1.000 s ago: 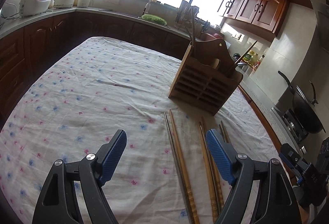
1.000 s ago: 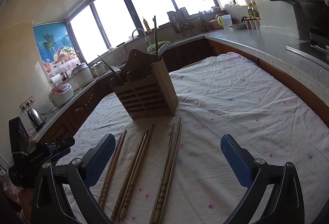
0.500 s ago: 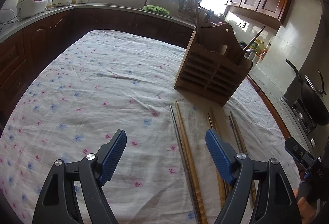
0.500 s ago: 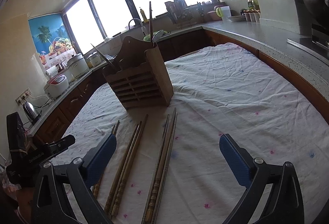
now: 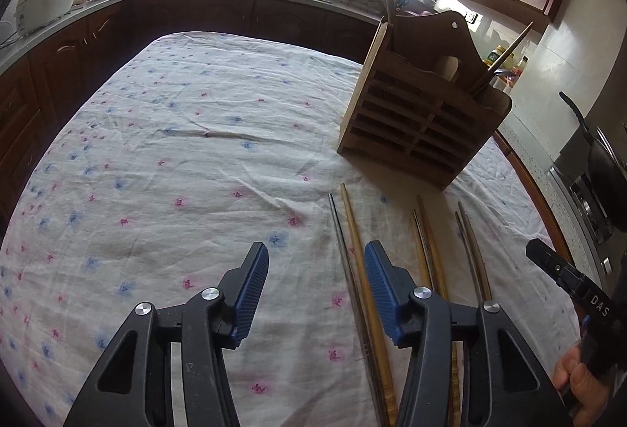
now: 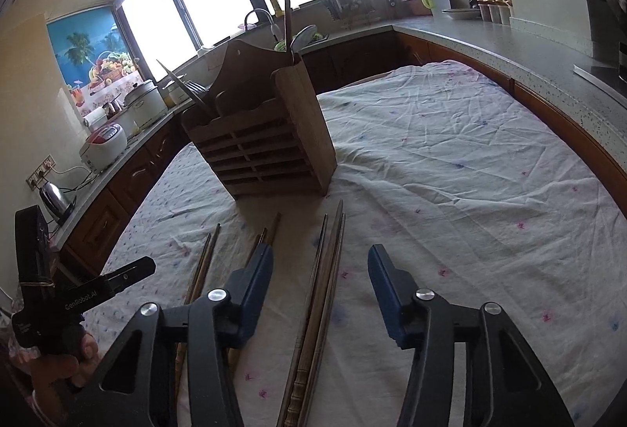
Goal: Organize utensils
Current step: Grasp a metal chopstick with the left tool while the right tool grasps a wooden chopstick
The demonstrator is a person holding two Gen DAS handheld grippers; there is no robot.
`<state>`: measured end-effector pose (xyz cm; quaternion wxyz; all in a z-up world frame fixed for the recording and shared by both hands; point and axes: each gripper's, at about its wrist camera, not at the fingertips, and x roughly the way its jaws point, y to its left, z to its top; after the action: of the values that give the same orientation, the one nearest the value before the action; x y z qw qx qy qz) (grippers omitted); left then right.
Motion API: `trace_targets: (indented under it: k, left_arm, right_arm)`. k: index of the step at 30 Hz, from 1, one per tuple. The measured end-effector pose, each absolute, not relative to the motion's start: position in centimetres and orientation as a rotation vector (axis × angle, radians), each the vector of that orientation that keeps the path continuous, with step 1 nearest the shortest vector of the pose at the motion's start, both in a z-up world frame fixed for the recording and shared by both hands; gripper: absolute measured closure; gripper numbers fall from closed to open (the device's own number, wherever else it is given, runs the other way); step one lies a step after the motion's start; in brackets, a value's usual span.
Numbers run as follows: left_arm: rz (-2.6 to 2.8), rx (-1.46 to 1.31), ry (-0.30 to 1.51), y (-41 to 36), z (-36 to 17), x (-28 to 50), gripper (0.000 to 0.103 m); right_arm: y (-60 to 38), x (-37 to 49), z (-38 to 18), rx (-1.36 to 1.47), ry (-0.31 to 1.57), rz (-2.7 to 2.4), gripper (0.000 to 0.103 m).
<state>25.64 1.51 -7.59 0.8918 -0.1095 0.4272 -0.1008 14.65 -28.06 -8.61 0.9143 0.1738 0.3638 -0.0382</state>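
Left claw (image 5: 316,272): jaws closing, nothing clamped; only floral cloth seen in gap. Left-hand chopstick pair (image 5: 354,262) (one thin grey metal, one pale bamboo with ridged end) lying on tabletop (image 5: 156,160) just inside right pad.

Right claw (image 6: 319,276): jaws closing, not yet gripping. Right-hand chopstick pair (image 6: 327,270), dark brown wood with ringed butt ends, lying lengthwise between pads, untouched.

Two further pairs (image 6: 235,258) noted beside and under its left finger.

Slatted wooden holder (image 6: 266,148) standing upright beyond chopstick tips, already holding several utensils.
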Motion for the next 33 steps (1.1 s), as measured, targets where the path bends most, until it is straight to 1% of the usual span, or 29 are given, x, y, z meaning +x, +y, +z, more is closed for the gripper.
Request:
trace_targets:
  k: [1, 2, 3, 5, 7, 13, 18, 21, 29, 33]
  left_arm:
    - [-0.209, -0.221, 0.894, 1.4, -7.7, 26.2, 0.054]
    - [-0.211, -0.217, 0.903, 1.2, -7.8, 26.7, 0.055]
    - [-0.215, -0.215, 0.911, 1.1, -7.9, 27.2, 0.057]
    - [-0.217, -0.198, 0.925, 0.7, -8.3, 28.2, 0.058]
    - [-0.222, -0.189, 0.94, 0.5, -8.8, 29.3, 0.064]
    - [-0.23, -0.153, 0.985, -0.4, -10.0, 31.9, 0.069]
    - [-0.228, -0.12, 0.991, -1.2, -10.9, 33.0, 0.07]
    - [-0.231, -0.081, 0.982, -1.6, -11.0, 32.9, 0.071]
    - [-0.231, -0.023, 0.98, -2.2, -11.1, 32.8, 0.072]
    - [-0.207, 0.063, 0.969, -3.6, -11.1, 32.9, 0.072]
  right_arm:
    - [-28.0, 15.2, -8.8, 0.354, 0.761, -0.072, 0.07]
    - [-28.0, 15.7, -9.0, 0.351, 0.773, -0.068, 0.078]
    - [-28.0, 16.2, -9.2, 0.351, 0.785, -0.065, 0.081]
    - [-28.1, 17.2, -9.8, 0.356, 0.809, -0.061, 0.082]
    - [-28.0, 18.2, -10.3, 0.351, 0.83, -0.062, 0.084]
    - [-28.4, 20.3, -12.0, 0.33, 0.891, -0.098, 0.087]
    - [-28.9, 20.9, -12.7, 0.315, 0.921, -0.118, 0.088]
    - [-28.7, 21.2, -13.2, 0.289, 0.937, -0.115, 0.092]
    - [-29.3, 21.3, -13.3, 0.281, 0.945, -0.125, 0.092]
    - [-28.3, 22.1, -13.4, 0.216, 0.953, -0.137, 0.092]
